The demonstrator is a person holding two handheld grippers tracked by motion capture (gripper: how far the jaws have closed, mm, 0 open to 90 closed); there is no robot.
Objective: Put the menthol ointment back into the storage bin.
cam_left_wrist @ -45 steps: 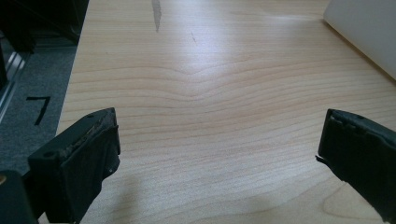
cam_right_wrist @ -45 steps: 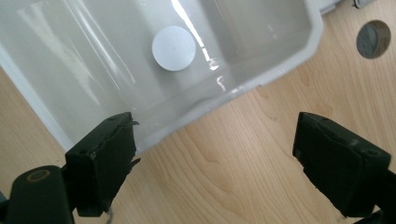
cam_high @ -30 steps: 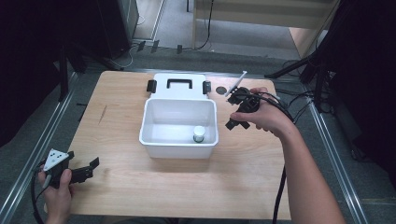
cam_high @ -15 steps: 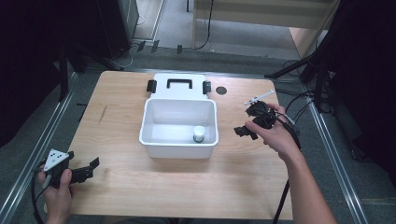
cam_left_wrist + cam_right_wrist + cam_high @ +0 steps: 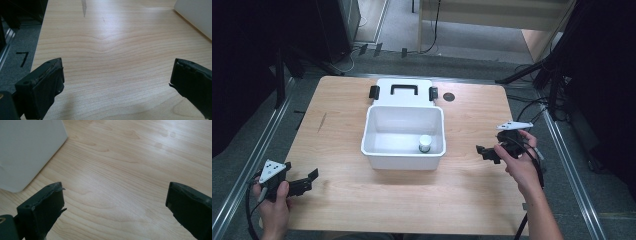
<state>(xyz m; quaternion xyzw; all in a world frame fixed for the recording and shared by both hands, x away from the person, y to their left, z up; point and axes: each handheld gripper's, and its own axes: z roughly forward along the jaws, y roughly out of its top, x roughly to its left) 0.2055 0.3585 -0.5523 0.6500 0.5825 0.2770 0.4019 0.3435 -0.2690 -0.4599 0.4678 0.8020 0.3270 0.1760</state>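
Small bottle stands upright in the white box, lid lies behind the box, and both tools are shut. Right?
Not quite: both tools are open. Each gripper view shows the left tool and right tool with jaws wide apart and nothing between. The small bottle, white box and lid are as said.

A lab: wooden table (image 5: 362,200) in metal rails (image 5: 242,185), floor cables (image 5: 532,107), black curtains (image 5: 607,75).

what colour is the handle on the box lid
Black, against the white lid behind the open box; the handle shows best in the high view.
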